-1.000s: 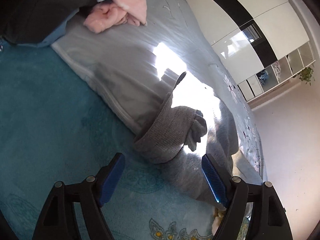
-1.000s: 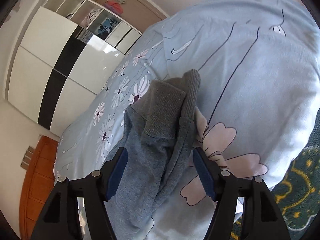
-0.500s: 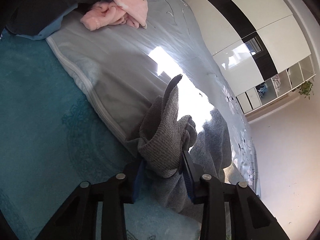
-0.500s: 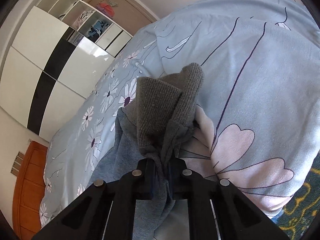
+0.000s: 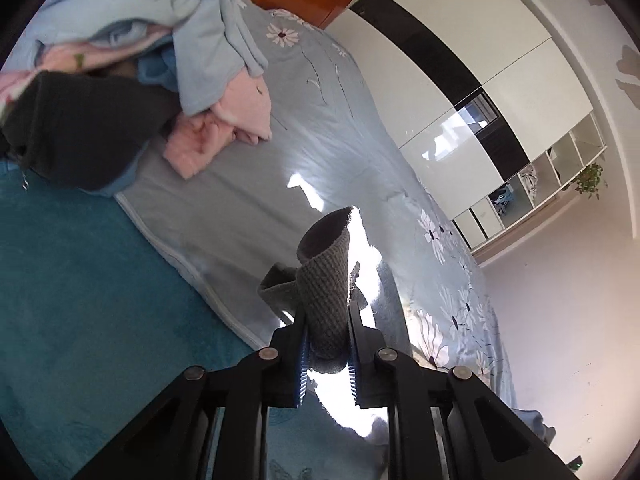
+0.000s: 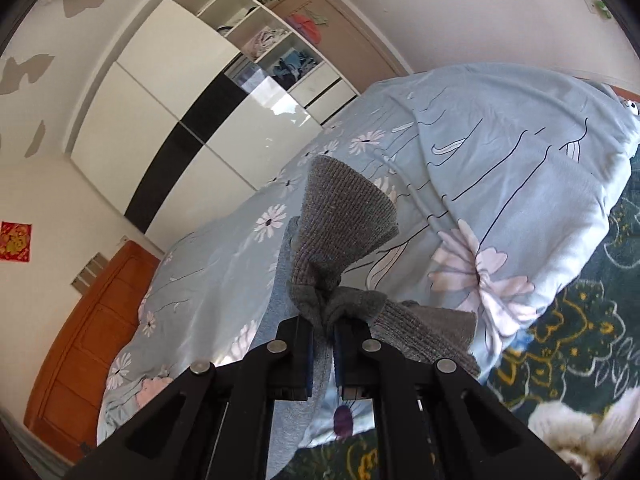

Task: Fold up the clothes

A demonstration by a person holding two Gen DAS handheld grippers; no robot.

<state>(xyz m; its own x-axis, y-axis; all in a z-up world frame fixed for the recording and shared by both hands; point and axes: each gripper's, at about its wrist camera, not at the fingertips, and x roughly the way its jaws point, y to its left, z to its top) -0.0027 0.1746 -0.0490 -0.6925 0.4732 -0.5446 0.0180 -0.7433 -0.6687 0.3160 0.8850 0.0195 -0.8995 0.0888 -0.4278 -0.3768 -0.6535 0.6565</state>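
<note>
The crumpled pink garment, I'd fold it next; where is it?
In the left wrist view, the crumpled pink garment lies upper left on the floral bedspread, beside the dark garment.

sweater [image 5: 324, 300]: lower part hidden behind left gripper [image 5: 328, 354] | glare whites out cloth (below the jaws) | clothes pile [image 5: 120, 92]: cut off at left edge

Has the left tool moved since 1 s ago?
Yes. The left tool has shut on the gray garment and lifted away: the wardrobe and pink clothes now sit lower in its view.
</note>
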